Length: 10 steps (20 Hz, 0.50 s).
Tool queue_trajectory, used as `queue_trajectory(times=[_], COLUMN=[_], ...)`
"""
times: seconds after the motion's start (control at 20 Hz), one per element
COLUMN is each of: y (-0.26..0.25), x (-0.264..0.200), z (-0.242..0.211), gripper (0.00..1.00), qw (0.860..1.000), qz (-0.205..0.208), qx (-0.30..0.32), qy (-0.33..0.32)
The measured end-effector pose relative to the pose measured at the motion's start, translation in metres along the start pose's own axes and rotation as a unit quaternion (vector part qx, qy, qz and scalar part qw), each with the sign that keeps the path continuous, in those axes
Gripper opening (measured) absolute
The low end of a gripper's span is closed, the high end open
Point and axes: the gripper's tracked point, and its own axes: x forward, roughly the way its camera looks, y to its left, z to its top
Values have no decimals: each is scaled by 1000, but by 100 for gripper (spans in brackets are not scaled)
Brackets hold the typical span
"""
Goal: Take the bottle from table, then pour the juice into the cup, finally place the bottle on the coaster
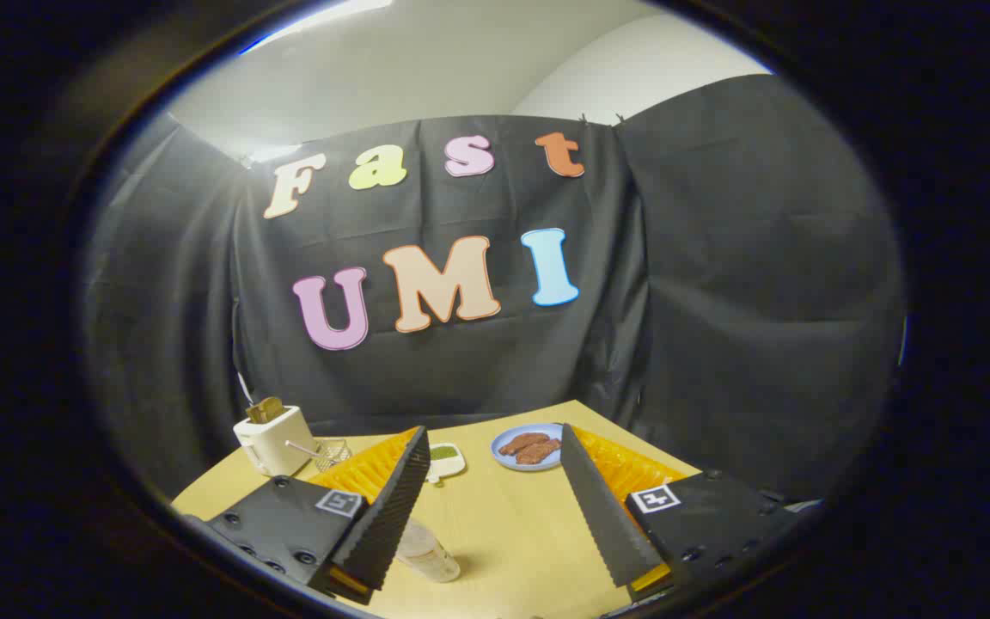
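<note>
Bottle [428, 554] is low on the surface [512, 533], tucked just beside the inner edge of my left finger [388, 511], partly hidden behind it. I see a clear, pale body; can't tell if it's upright or tilted, and can't make out a cap. It looks to be touching or very nearly touching the left finger. Well apart from the right finger [602, 507].

Jaws [495, 447] are wide, nothing held. Bare wood-tone surface fills the gap between the fingers apart from the bottle on the left.

Just ahead of the fingertips, between them: a blue plate [504, 445] with brown food pieces [531, 449] on it, closer to the right fingertip. Left of that, just past the left fingertip, a small white dish [446, 462] with something green in it.

Further left, beyond the left finger: a white toaster [276, 440] with a slice of toast [265, 409] sticking out of the top, near the surface's far left edge. A small wire basket [332, 450] sits just beside the toaster, between it and the left finger.

Black cloth [718, 301] hangs behind and to the right of the surface as the booth wall, white ceiling above it.
</note>
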Motion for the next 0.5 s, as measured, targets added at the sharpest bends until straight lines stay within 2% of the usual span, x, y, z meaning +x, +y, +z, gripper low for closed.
queue_trajectory(times=[0.2, 0.4, 0.5], y=[0, -18, -21], x=[-6, 0, -1], z=[0, 5, 3], gripper=[97, 97, 97], qw=[1000, 999, 999], qz=[4, -2, 1], qx=[-3, -44, -32], qy=[0, 1, 10])
